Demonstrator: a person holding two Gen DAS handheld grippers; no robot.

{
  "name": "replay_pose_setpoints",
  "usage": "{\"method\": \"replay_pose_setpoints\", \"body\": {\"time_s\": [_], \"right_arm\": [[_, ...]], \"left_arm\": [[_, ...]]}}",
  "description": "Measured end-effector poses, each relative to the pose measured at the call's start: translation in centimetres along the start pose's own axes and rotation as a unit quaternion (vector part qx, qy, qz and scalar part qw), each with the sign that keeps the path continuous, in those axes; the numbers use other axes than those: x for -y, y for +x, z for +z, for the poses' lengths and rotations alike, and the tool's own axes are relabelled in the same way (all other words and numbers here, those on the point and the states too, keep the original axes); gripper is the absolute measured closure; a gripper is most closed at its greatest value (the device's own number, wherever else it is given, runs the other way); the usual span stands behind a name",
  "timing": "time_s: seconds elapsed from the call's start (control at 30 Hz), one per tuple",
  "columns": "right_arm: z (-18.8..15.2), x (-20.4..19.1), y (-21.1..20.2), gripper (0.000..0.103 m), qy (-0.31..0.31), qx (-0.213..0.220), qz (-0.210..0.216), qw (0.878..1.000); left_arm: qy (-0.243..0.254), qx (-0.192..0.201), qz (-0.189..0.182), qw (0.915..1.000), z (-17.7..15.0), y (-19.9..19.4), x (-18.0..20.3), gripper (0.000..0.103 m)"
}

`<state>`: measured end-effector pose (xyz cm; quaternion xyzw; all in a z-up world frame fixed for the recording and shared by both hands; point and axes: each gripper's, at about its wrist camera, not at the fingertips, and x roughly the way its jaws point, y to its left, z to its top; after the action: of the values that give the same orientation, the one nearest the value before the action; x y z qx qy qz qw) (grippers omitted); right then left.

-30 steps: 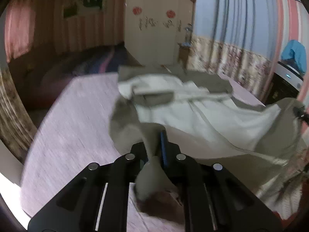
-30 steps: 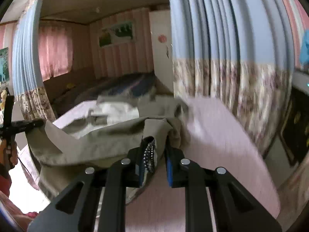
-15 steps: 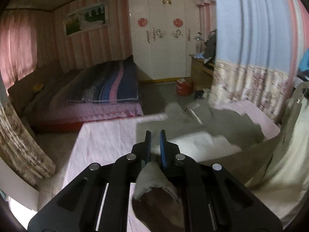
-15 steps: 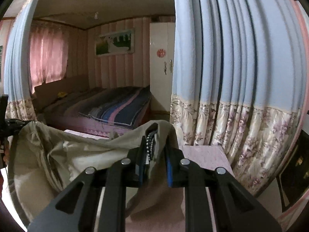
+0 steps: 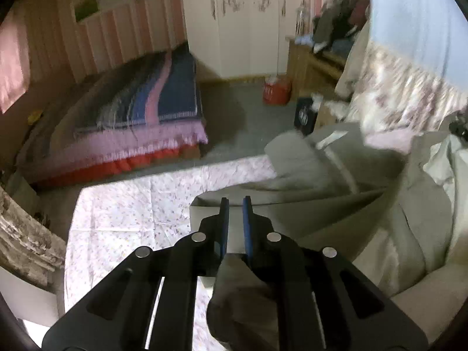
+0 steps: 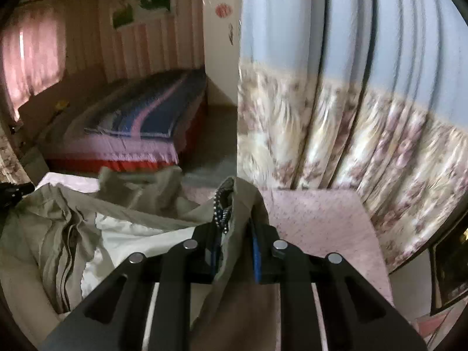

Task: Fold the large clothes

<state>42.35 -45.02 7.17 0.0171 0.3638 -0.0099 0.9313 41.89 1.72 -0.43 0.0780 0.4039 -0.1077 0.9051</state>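
The coat (image 5: 365,204) is an olive garment with a pale lining. It lies partly on the table (image 5: 131,204), which has a pink flowered cloth, and it is partly lifted between the two tools. The left gripper (image 5: 235,213) has its jaws pressed almost together, and a fold of the olive fabric is pinched deep between them, near their base. The right gripper (image 6: 235,225) pinches another edge of the coat, where a beaded cord (image 6: 220,210) hangs from the fabric.

I judge that the main risk is a slip. The left pinch sits low in the jaws and holds only a small fold, so a quick pull could free it and the coat would drop in a heap. The heavy lining may also slide out of line and leave the fold crooked. The cord could catch on a finger of the tool.

There is no container on the table. On the floor near the bed (image 5: 140,117) stands a red box (image 5: 276,92); what is inside I cannot tell.
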Motion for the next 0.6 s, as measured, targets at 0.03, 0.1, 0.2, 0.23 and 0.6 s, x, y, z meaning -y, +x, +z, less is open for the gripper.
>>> {"method": "replay_pose_setpoints", "body": {"time_s": [0.03,0.1,0.2,0.23,0.6], "right_arm": [[0.0,0.0,1.6,0.086,0.000,-0.016,-0.001,1.000],[-0.3,-0.4,3.9,0.086,-0.010,-0.043,-0.021,0.999],[-1.5,0.1,6.8,0.084,-0.003,-0.077,-0.017,0.997],[-1.7,0.4,6.6,0.079,0.008,-0.074,-0.007,0.997],[-0.4,3.5,-4.1,0.022,0.069,0.076,0.049,0.994]], "left_arm": [[-0.001,-0.011,0.004,0.9999,0.3,1.7,-0.6,0.093],[0.009,-0.026,0.036,0.9990,0.5,3.9,-0.9,0.096],[0.005,-0.048,0.061,0.9969,0.1,6.6,-2.1,0.097],[-0.005,-0.053,0.053,0.9972,-0.1,6.9,-2.6,0.095],[-0.025,0.036,0.083,0.9956,-0.5,-2.0,-4.3,0.003]]}}
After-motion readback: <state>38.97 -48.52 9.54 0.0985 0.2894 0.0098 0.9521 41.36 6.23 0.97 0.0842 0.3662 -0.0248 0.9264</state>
